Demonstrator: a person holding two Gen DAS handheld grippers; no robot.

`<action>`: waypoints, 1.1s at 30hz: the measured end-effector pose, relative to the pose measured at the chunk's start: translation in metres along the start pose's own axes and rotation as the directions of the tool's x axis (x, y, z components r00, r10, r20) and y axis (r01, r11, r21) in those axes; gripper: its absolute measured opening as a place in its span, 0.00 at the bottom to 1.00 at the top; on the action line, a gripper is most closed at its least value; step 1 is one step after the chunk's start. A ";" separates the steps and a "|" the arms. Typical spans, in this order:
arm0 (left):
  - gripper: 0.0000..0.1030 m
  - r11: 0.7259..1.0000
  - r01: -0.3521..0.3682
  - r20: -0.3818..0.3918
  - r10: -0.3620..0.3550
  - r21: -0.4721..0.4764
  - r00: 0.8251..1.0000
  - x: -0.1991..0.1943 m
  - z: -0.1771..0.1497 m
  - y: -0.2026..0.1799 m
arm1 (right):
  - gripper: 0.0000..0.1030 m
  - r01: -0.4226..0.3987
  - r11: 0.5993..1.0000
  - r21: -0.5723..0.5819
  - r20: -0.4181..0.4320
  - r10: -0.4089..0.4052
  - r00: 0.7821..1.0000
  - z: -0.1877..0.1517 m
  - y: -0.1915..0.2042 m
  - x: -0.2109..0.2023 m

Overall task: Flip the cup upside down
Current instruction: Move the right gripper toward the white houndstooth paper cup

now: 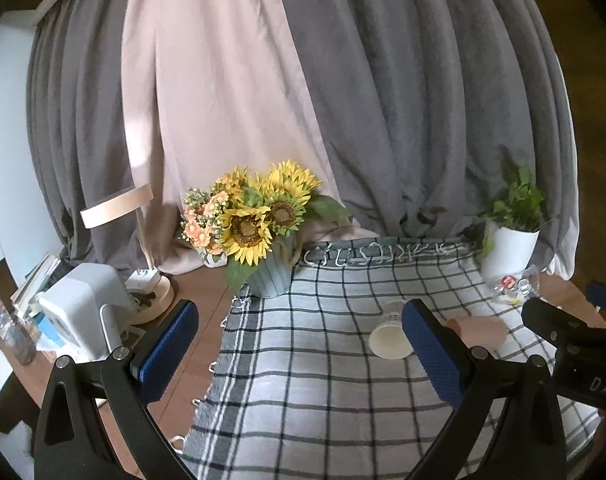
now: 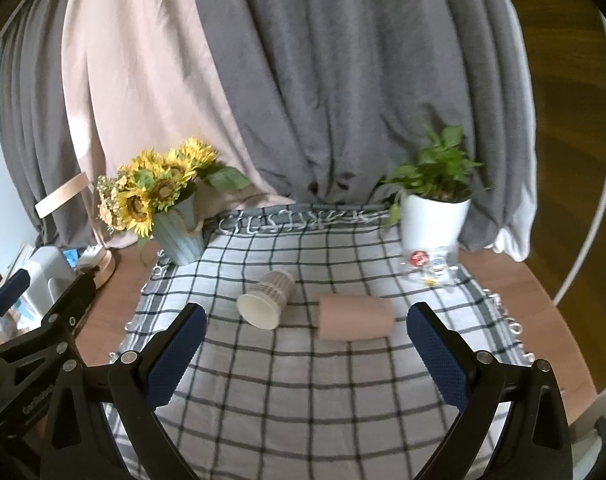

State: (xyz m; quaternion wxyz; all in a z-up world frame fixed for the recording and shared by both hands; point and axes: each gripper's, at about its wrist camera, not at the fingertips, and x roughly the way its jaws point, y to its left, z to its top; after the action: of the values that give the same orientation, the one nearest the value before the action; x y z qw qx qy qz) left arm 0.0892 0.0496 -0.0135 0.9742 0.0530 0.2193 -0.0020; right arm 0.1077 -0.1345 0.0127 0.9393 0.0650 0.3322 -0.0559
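Observation:
Two paper cups lie on their sides on the checked cloth [image 2: 303, 380]. The patterned cup [image 2: 267, 299] has its white mouth facing me. The plain brown cup [image 2: 355, 317] lies to its right. My right gripper [image 2: 306, 354] is open and empty, a little short of both cups. My left gripper [image 1: 299, 354] is open and empty, lower left of the patterned cup [image 1: 389, 338], whose right side its right finger hides. The brown cup [image 1: 483, 330] shows partly behind that finger. The right gripper's body [image 1: 575, 344] shows at the right edge.
A sunflower pot [image 2: 179, 236] stands at the cloth's back left, a white plant pot [image 2: 433, 220] at the back right with a crumpled plastic wrapper [image 2: 429, 266] before it. A lamp [image 1: 151, 292] and a white device [image 1: 83, 304] stand left on the wooden table. Curtains hang behind.

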 end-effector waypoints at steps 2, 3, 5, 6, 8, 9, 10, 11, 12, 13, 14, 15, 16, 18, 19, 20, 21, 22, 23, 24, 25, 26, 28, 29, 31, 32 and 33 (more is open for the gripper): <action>1.00 1.000 0.005 -0.016 -0.004 0.016 1.000 0.013 0.001 0.006 | 0.98 0.005 1.000 -0.001 -0.013 -0.005 1.000 0.004 0.011 0.012; 1.00 1.000 0.010 -0.024 -0.009 0.022 1.000 0.020 0.003 0.010 | 0.98 0.008 1.000 -0.002 -0.016 -0.008 1.000 0.006 0.017 0.016; 1.00 0.999 0.018 -0.038 -0.017 0.029 0.999 0.033 0.005 0.016 | 0.98 0.013 1.000 -0.005 -0.028 -0.013 1.000 0.010 0.027 0.028; 1.00 0.999 0.024 -0.044 -0.023 0.030 0.999 0.040 0.006 0.020 | 0.98 0.014 1.000 -0.006 -0.033 -0.014 0.999 0.012 0.031 0.033; 1.00 0.999 0.032 -0.050 -0.031 0.029 0.998 0.051 0.007 0.026 | 0.98 0.023 1.000 0.000 -0.042 -0.023 0.999 0.016 0.039 0.044; 1.00 0.999 0.034 -0.053 -0.033 0.029 0.998 0.058 0.008 0.030 | 0.98 0.027 1.000 0.004 -0.047 -0.027 0.999 0.018 0.042 0.051; 1.00 0.999 0.035 -0.055 -0.034 0.028 0.998 0.063 0.008 0.032 | 0.98 0.030 1.000 0.007 -0.055 -0.029 0.998 0.020 0.045 0.056; 1.00 0.999 0.035 -0.057 -0.033 0.026 0.998 0.069 0.008 0.034 | 0.98 0.030 0.999 0.010 -0.062 -0.030 0.998 0.022 0.047 0.062; 1.00 0.999 0.031 -0.055 -0.030 0.026 0.998 0.075 0.009 0.036 | 0.98 0.031 0.999 0.011 -0.069 -0.030 0.997 0.025 0.050 0.068; 1.00 0.999 0.031 -0.051 -0.030 0.026 0.998 0.080 0.009 0.038 | 0.98 0.033 0.999 0.011 -0.077 -0.032 0.996 0.027 0.054 0.076; 1.00 0.999 0.035 -0.048 -0.034 0.024 0.998 0.085 0.008 0.039 | 0.98 0.035 0.999 0.008 -0.085 -0.035 0.996 0.030 0.056 0.085; 1.00 0.999 0.041 -0.041 -0.040 0.025 0.998 0.091 0.008 0.040 | 0.98 0.037 0.999 0.001 -0.092 -0.037 0.995 0.033 0.060 0.094; 1.00 0.999 0.039 -0.032 -0.038 0.032 0.999 0.097 0.008 0.039 | 0.98 0.041 0.999 -0.003 -0.096 -0.041 0.995 0.035 0.062 0.102; 1.00 0.999 0.032 -0.022 -0.031 0.043 0.999 0.108 0.008 0.037 | 0.98 0.052 0.999 -0.015 -0.112 -0.053 0.992 0.039 0.066 0.120; 1.00 0.998 0.035 -0.027 -0.034 0.046 0.999 0.117 0.007 0.036 | 0.98 0.058 0.998 -0.022 -0.122 -0.060 0.991 0.041 0.067 0.129; 1.00 0.998 0.039 -0.037 -0.037 0.049 0.999 0.124 0.007 0.035 | 0.98 0.064 0.998 -0.029 -0.136 -0.067 0.989 0.043 0.067 0.138; 1.00 0.997 0.050 -0.059 -0.047 0.052 0.997 0.135 0.006 0.033 | 0.98 0.070 0.997 -0.037 -0.155 -0.074 0.985 0.045 0.069 0.150; 1.00 0.997 0.059 -0.079 -0.055 0.053 0.995 0.143 0.005 0.032 | 0.98 0.072 0.997 -0.040 -0.167 -0.077 0.983 0.045 0.068 0.157; 1.00 0.997 0.065 -0.100 -0.060 0.051 0.993 0.152 0.003 0.031 | 0.98 0.074 0.996 -0.042 -0.186 -0.081 0.979 0.046 0.069 0.166; 1.00 0.996 0.071 -0.126 -0.064 0.050 0.990 0.162 0.001 0.030 | 0.98 0.071 0.996 -0.044 -0.210 -0.079 0.974 0.046 0.070 0.178; 1.00 0.996 0.075 -0.144 -0.068 0.049 0.987 0.170 -0.001 0.030 | 0.98 0.069 0.997 -0.045 -0.228 -0.078 0.971 0.046 0.070 0.186; 1.00 0.996 0.078 -0.163 -0.070 0.047 0.984 0.177 -0.005 0.029 | 0.98 0.068 0.997 -0.044 -0.242 -0.077 0.967 0.045 0.070 0.193; 1.00 0.995 0.085 -0.198 -0.074 0.050 0.978 0.189 -0.011 0.028 | 0.98 0.065 0.997 -0.039 -0.275 -0.073 0.959 0.043 0.069 0.208; 1.00 0.994 0.090 -0.214 -0.076 0.056 0.974 0.195 -0.014 0.028 | 0.98 0.057 0.998 -0.029 -0.297 -0.063 0.953 0.043 0.068 0.216; 1.00 0.993 0.093 -0.233 -0.074 0.072 0.970 0.205 -0.017 0.027 | 0.98 0.049 0.999 -0.011 -0.342 -0.050 0.938 0.042 0.066 0.233; 1.00 0.992 0.096 -0.243 -0.073 0.081 0.967 0.211 -0.019 0.026 | 0.97 0.047 0.999 -0.005 -0.363 -0.046 0.931 0.041 0.066 0.240; 1.00 0.991 0.101 -0.250 -0.077 0.084 0.965 0.213 -0.020 0.024 | 0.97 0.046 0.999 0.001 -0.391 -0.042 0.919 0.041 0.065 0.250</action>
State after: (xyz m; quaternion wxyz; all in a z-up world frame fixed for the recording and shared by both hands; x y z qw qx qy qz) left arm 0.2741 0.0800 -0.1205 0.9347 0.0899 0.3402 -0.0498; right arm 0.3357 -0.0923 -0.1080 0.8523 0.0723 0.5141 -0.0645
